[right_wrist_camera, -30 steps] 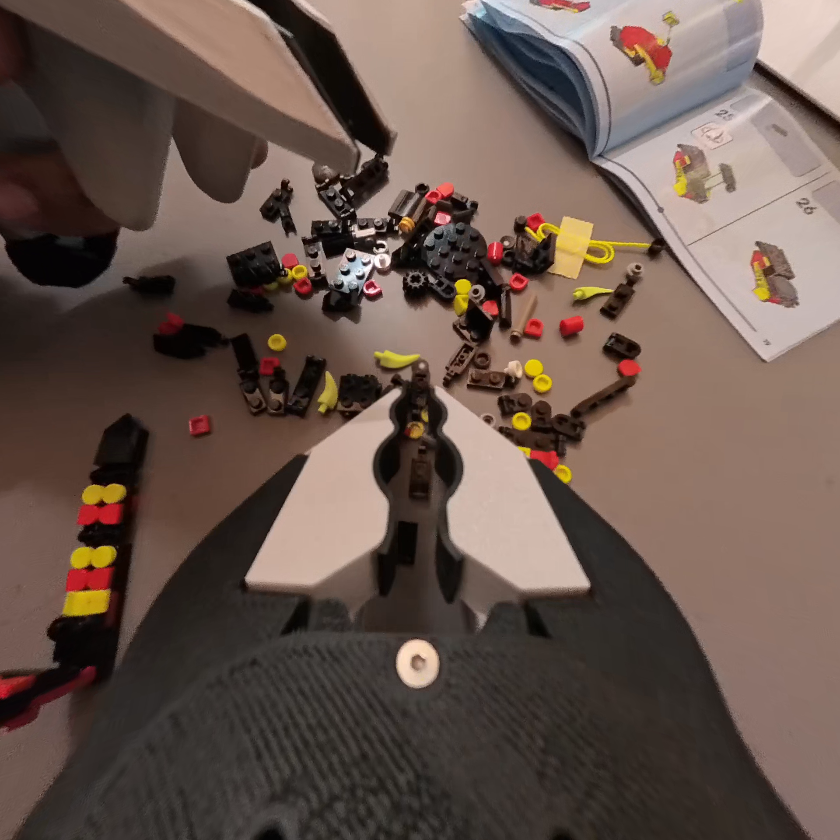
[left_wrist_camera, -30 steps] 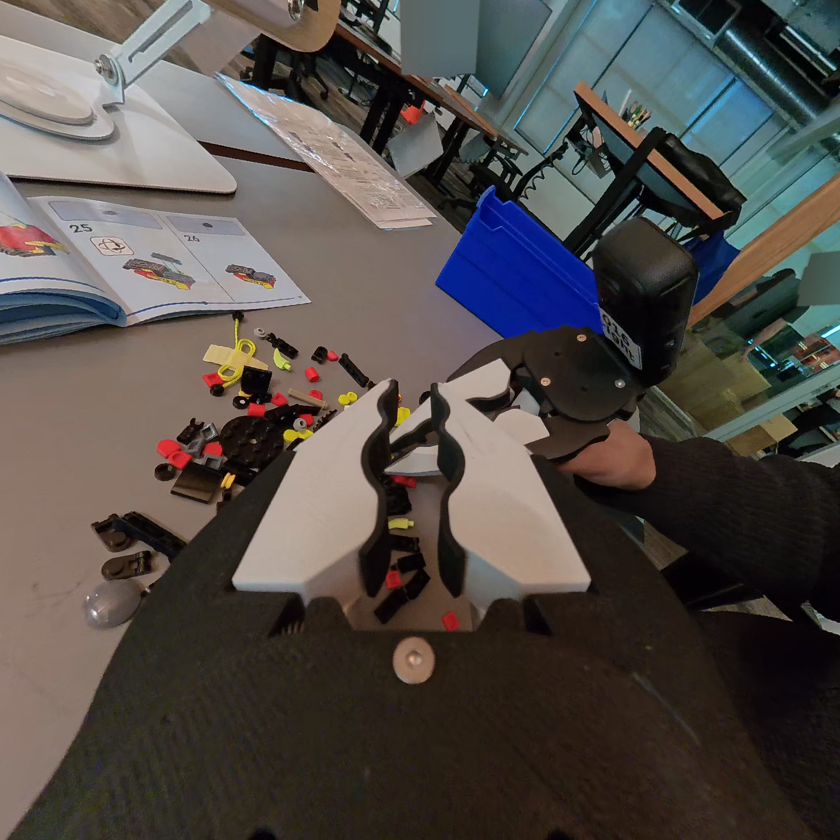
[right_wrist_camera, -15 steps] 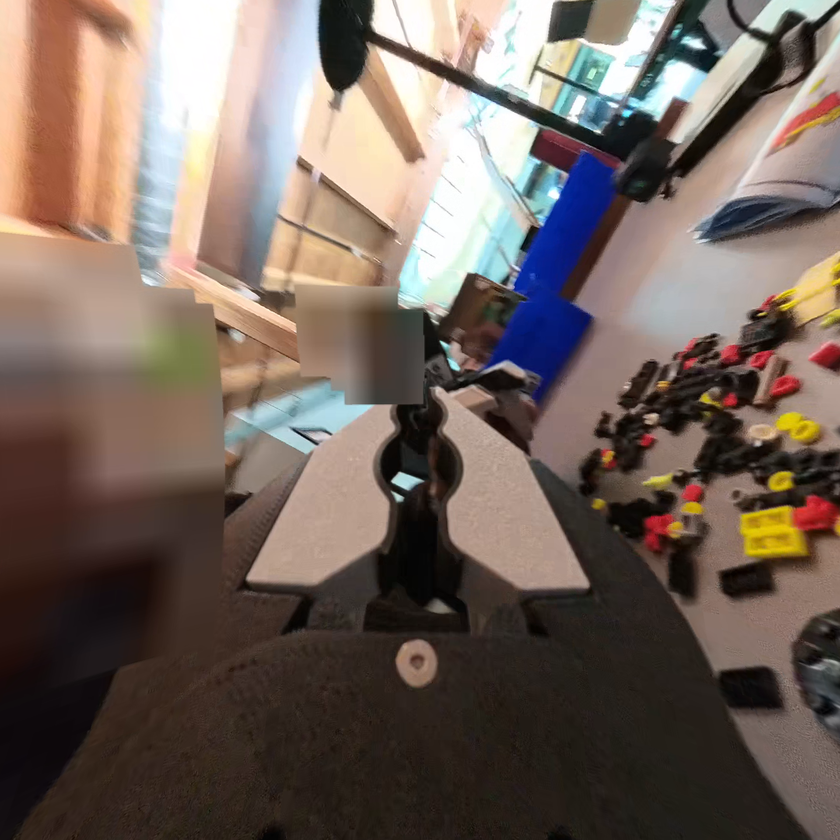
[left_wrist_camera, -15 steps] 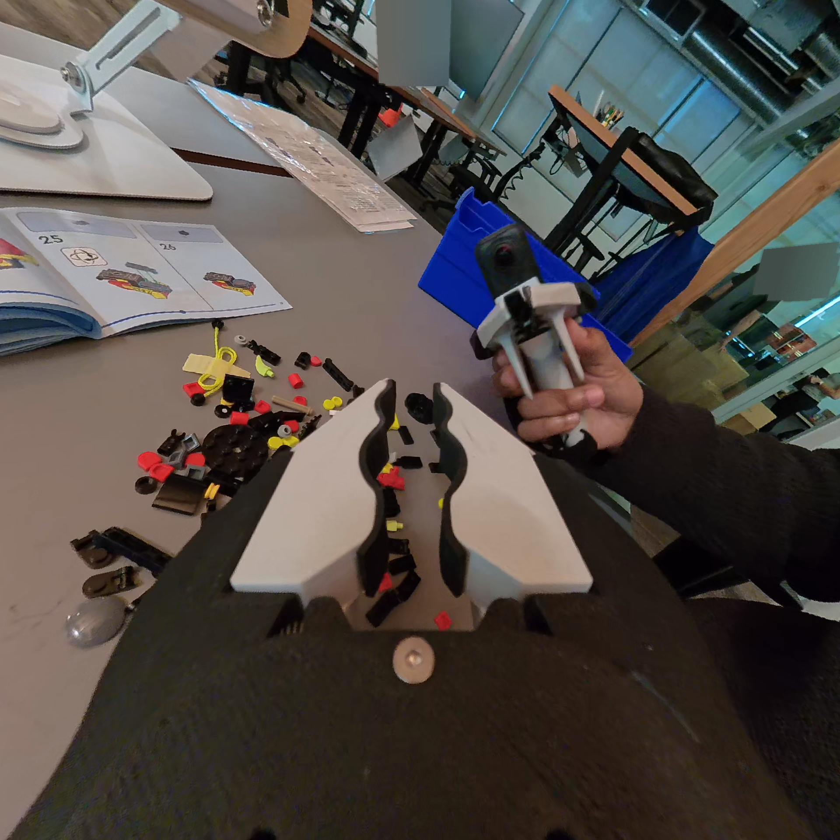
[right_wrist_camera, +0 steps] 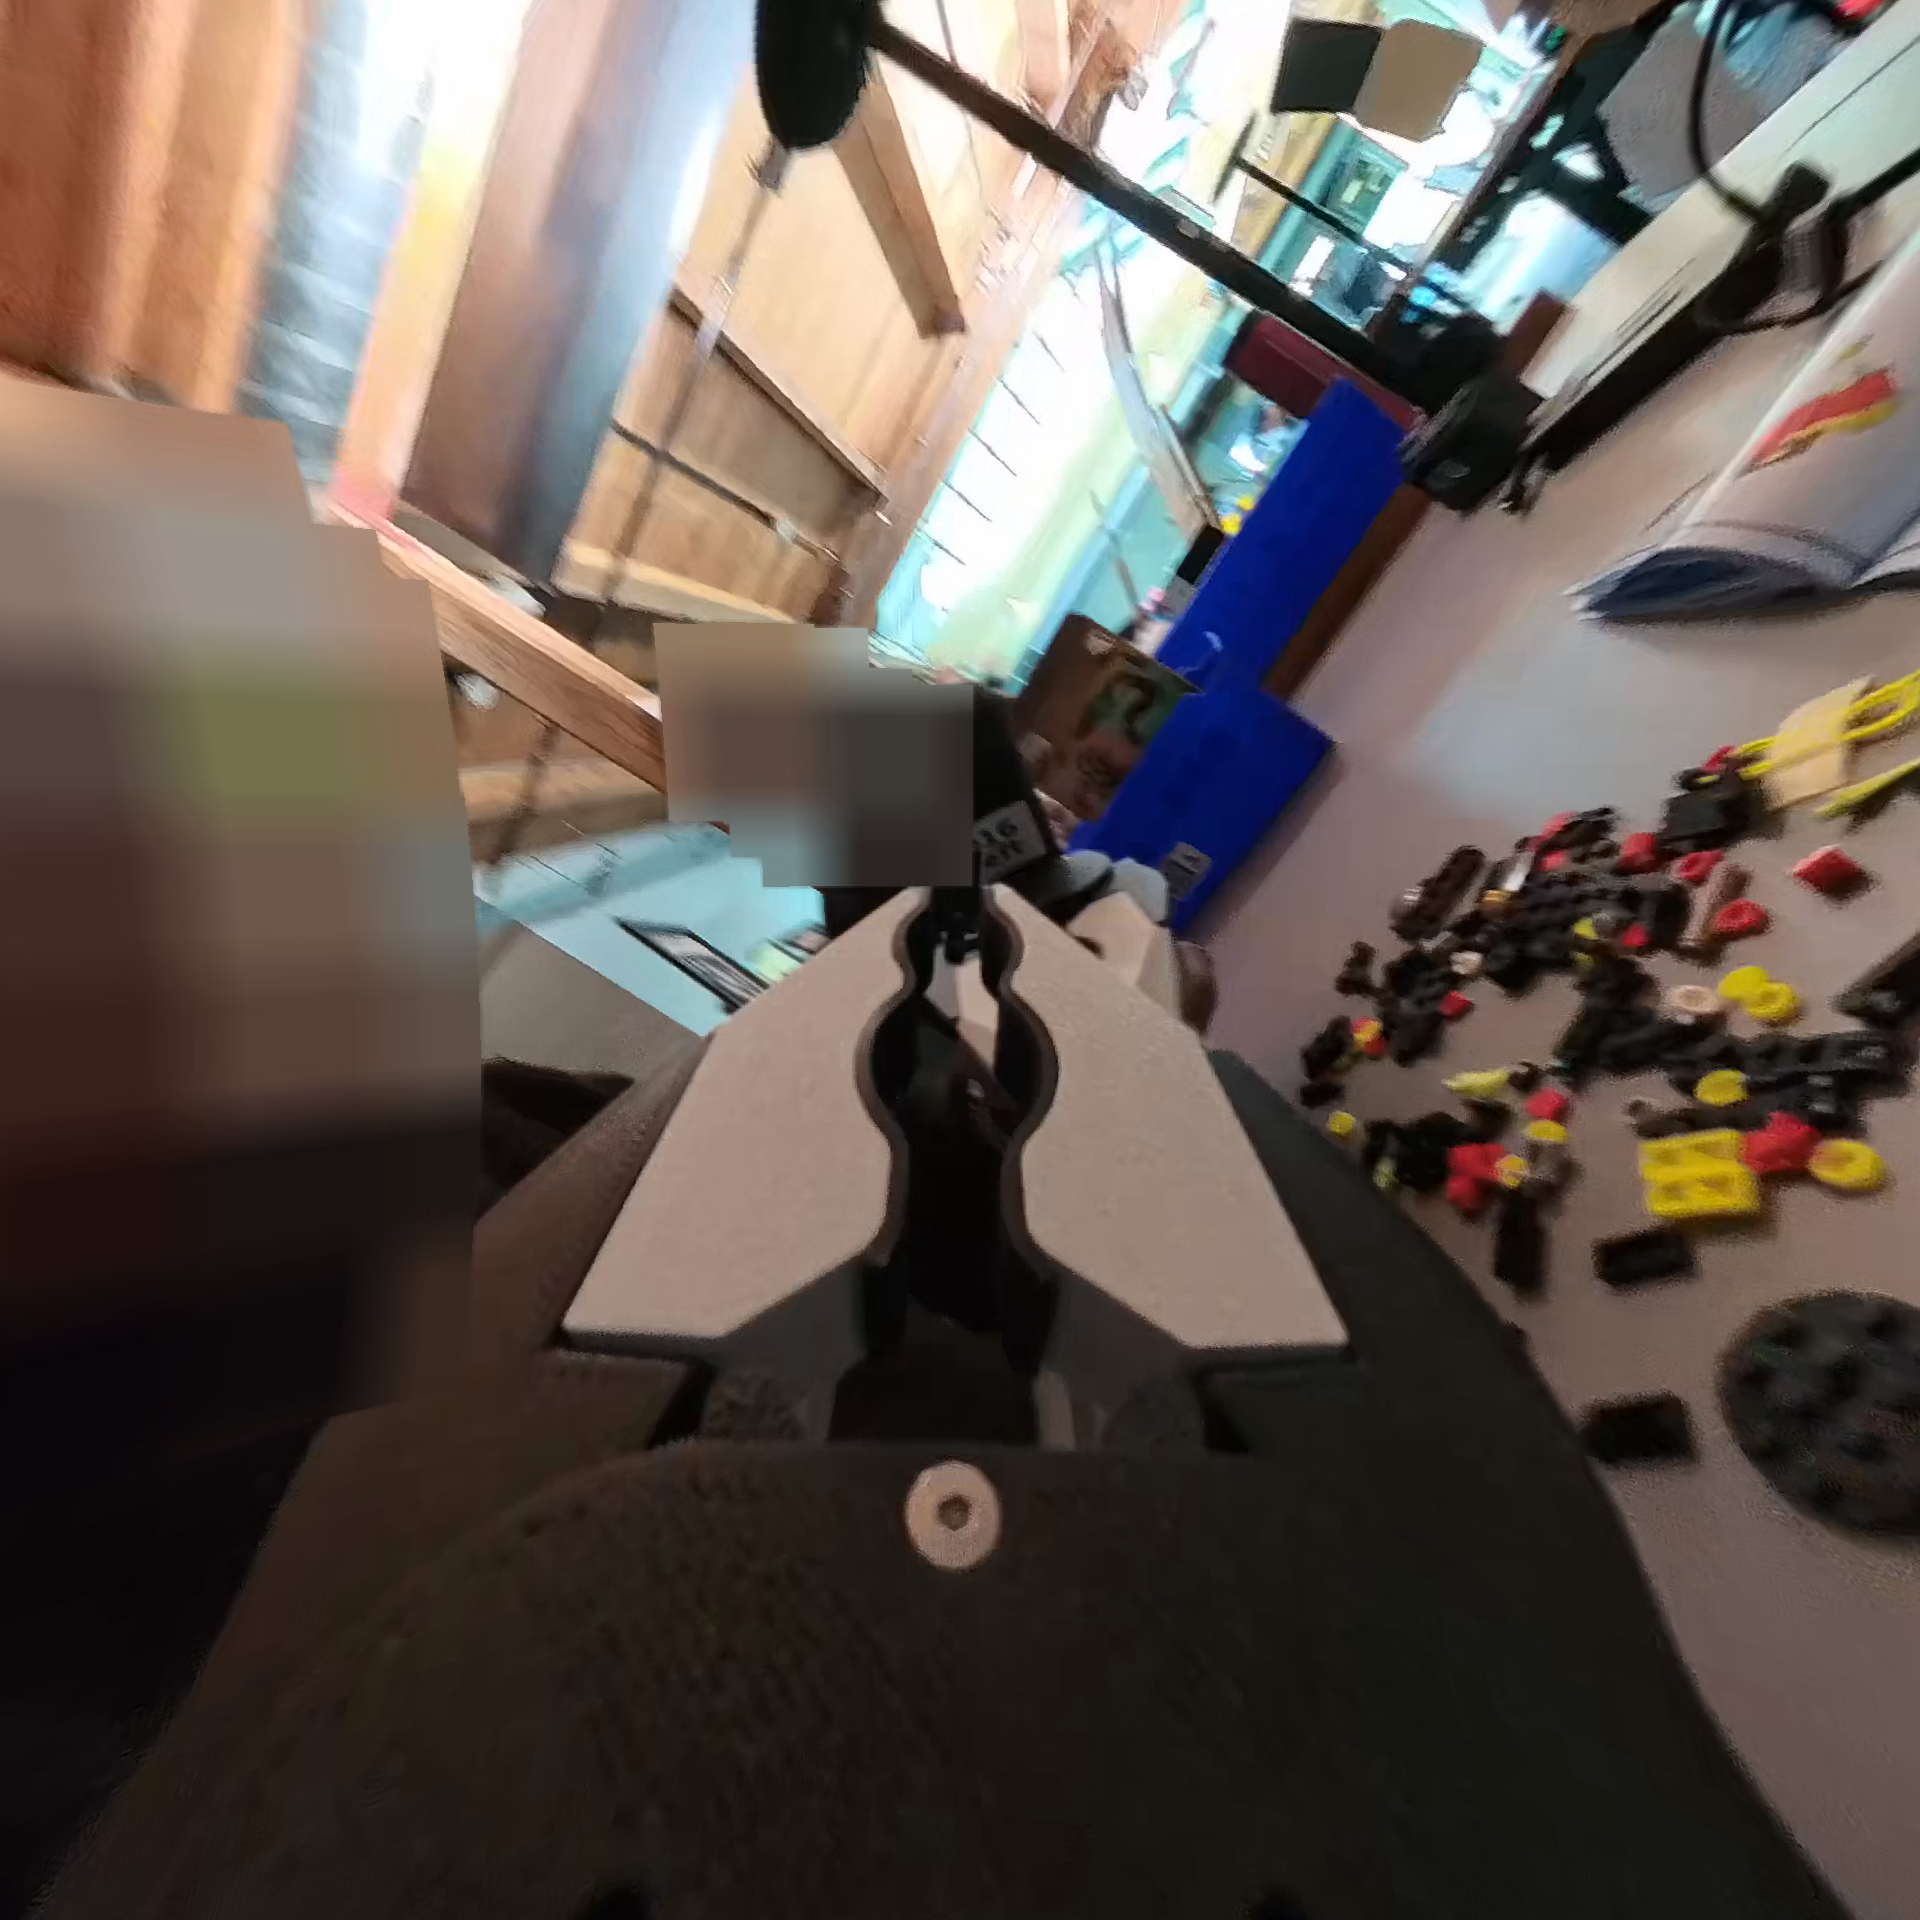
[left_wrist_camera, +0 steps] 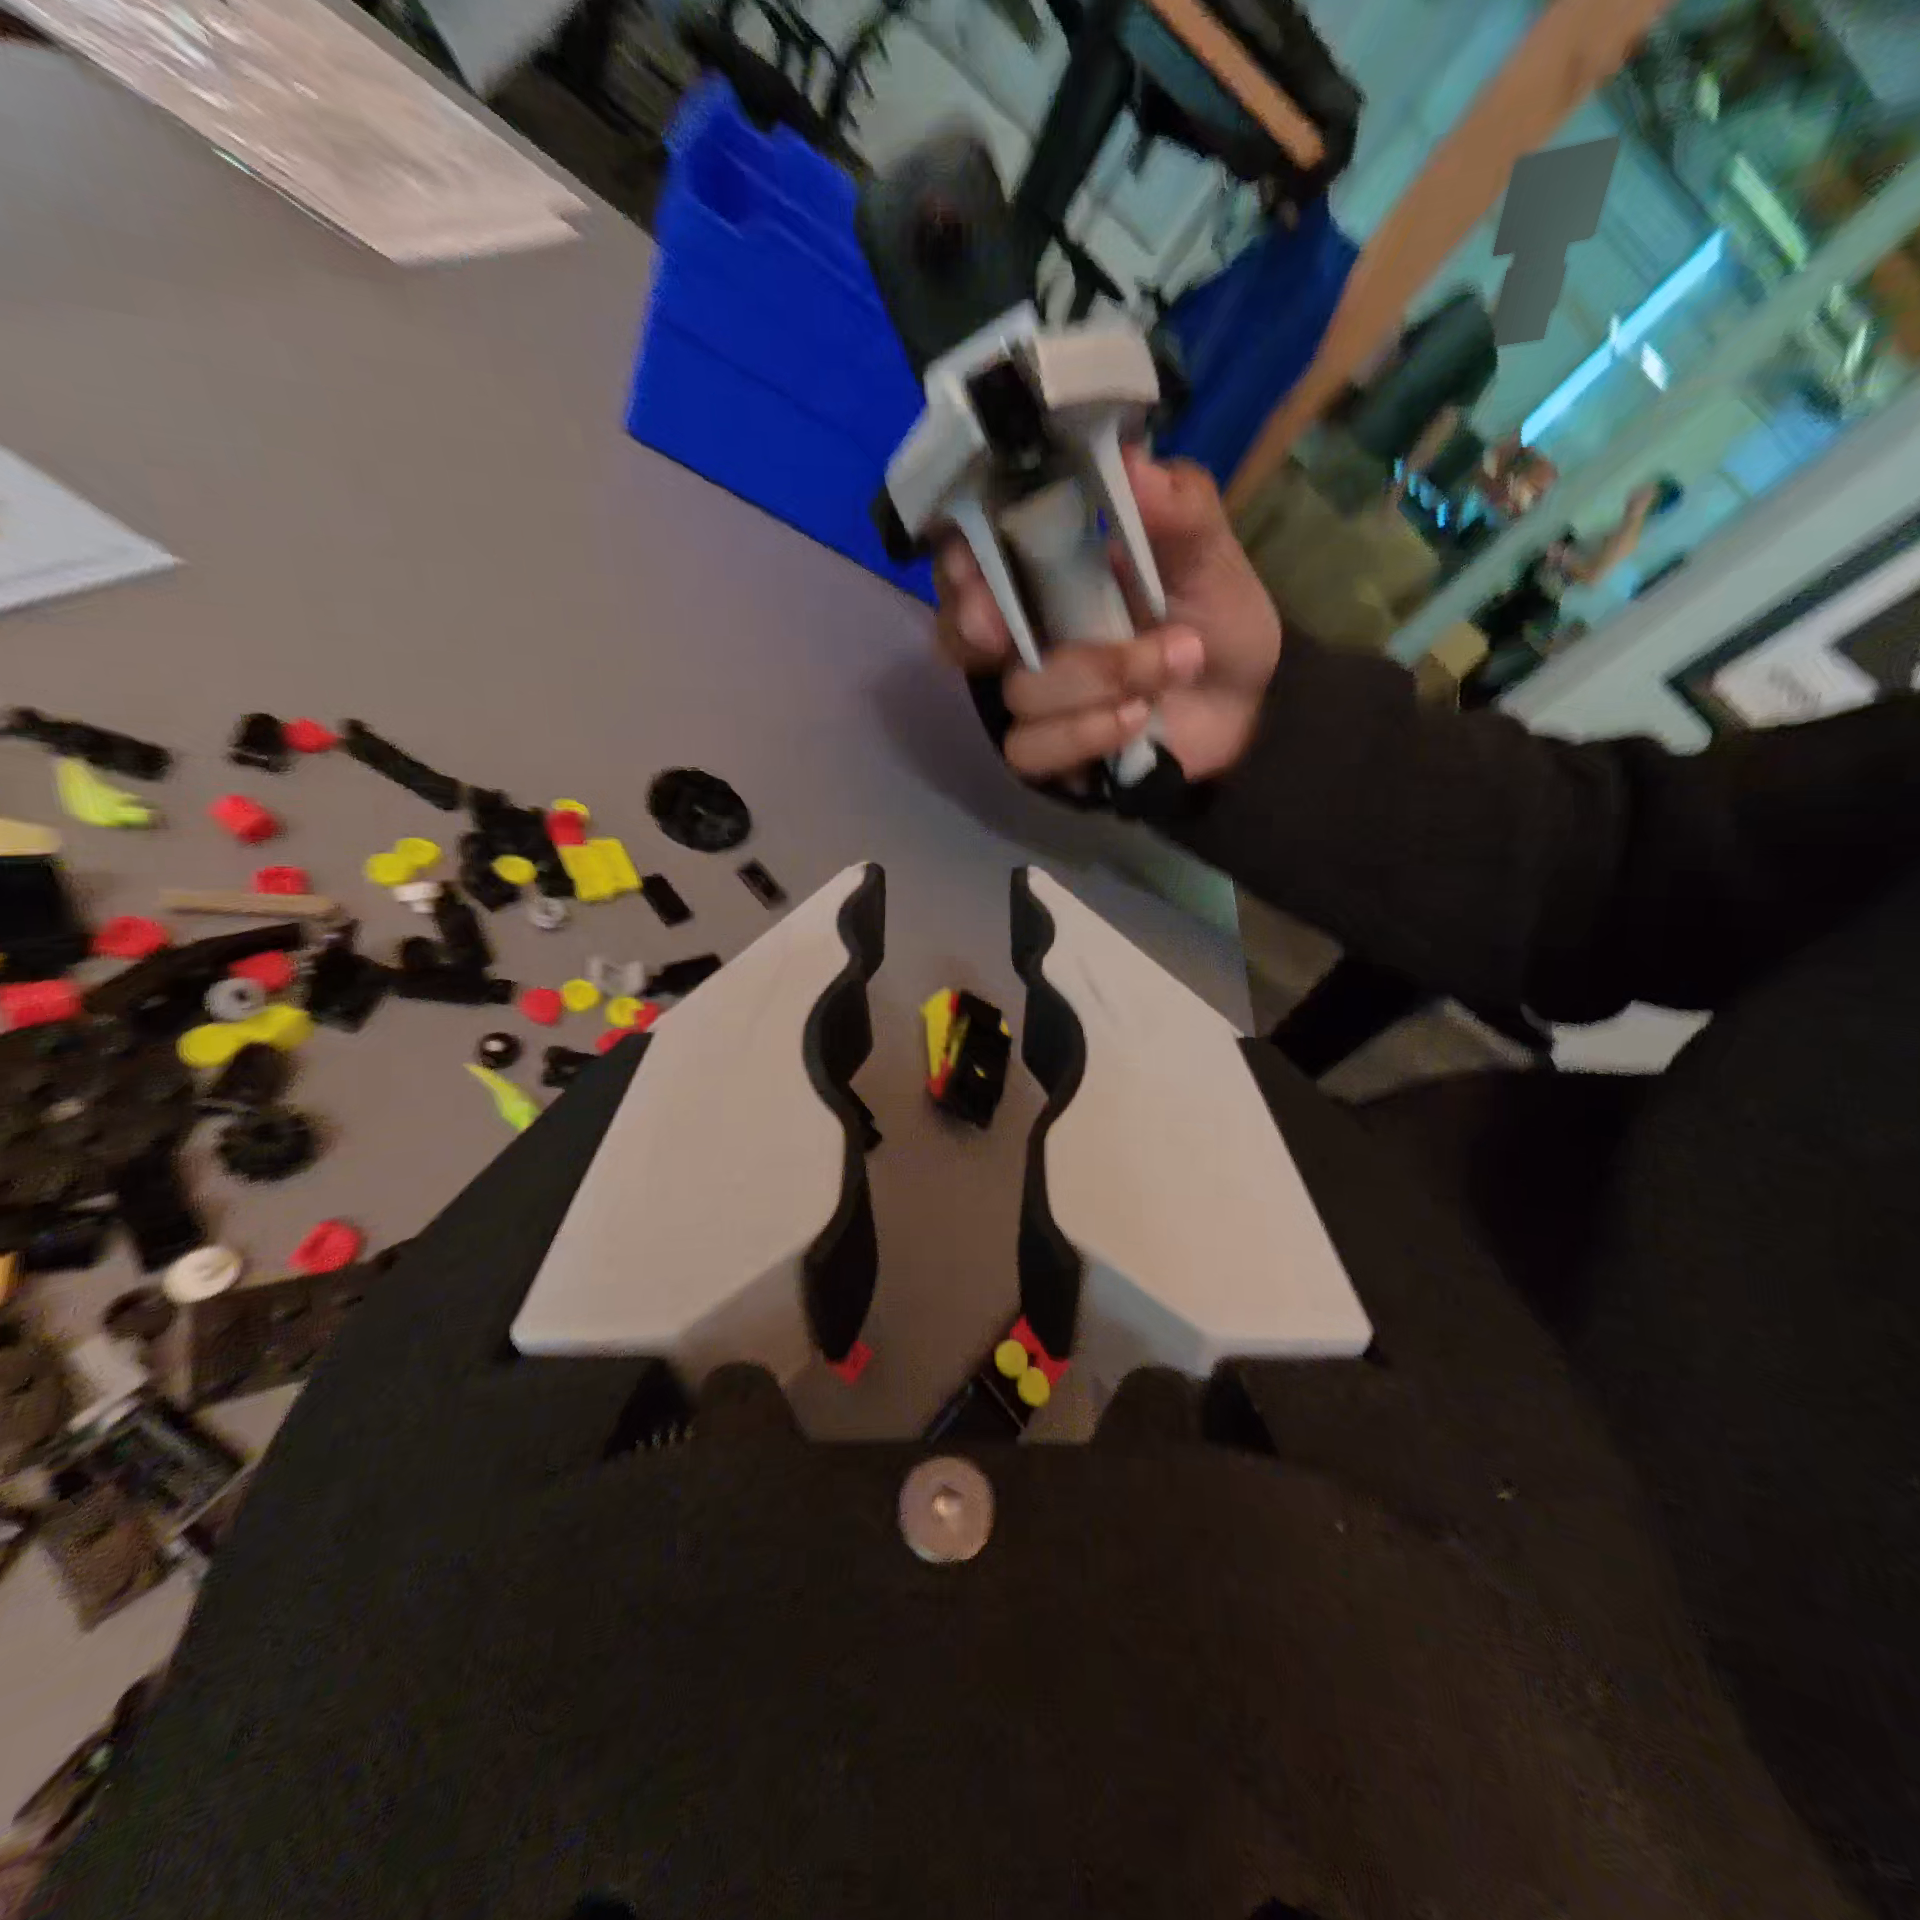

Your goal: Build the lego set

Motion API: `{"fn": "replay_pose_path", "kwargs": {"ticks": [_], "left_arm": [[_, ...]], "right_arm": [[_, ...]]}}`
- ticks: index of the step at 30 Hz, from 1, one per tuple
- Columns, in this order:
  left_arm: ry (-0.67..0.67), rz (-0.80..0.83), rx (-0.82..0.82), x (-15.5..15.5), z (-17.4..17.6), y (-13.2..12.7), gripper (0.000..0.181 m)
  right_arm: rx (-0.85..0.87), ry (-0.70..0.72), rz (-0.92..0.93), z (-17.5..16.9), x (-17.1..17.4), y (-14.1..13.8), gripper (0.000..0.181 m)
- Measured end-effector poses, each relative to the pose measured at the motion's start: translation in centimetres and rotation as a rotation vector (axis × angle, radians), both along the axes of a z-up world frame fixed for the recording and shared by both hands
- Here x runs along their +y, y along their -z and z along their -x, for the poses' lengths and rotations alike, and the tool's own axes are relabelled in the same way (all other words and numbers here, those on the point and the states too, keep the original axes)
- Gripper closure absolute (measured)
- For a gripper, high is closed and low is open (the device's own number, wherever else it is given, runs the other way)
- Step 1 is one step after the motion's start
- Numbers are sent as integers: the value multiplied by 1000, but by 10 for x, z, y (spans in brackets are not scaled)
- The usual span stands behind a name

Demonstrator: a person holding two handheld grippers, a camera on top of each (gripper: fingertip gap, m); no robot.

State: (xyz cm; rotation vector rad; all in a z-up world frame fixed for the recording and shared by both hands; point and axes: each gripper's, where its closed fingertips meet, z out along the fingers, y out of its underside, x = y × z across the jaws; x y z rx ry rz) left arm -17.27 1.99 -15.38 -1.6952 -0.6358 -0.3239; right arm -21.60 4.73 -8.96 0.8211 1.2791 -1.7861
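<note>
Left claw gapes over loose bricks — right claw seemingly pinches something dark.

we see loose lego pieces scattered on the surface, left of our left gripper. a small built piece lies on the surface between its fingers. a bin stands behind at the far edge. our right hand is raised beside the bin, right of the pieces.
</note>
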Motion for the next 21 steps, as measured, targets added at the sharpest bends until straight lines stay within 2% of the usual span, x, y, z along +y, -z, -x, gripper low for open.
{"fn": "replay_pose_path", "kwargs": {"ticks": [1, 5, 9, 16, 21], "left_arm": [[38, 44, 27, 6, -8, 5, 157], [174, 257, 167, 24, -37, 35, 153], [255, 359, 191, 35, -53, 56, 154], [259, 429, 239, 43, -54, 67, 156], [229, 447, 287, 41, -47, 68, 157]], "right_arm": [[68, 10, -68, -5, 4, 1, 176], [439, 65, -447, -25, 24, 27, 177], [744, 13, -733, -56, 40, 64, 176], [1018, -272, -978, -90, 23, 119, 176], [1134, -339, -1065, -93, 20, 133, 176]]}}
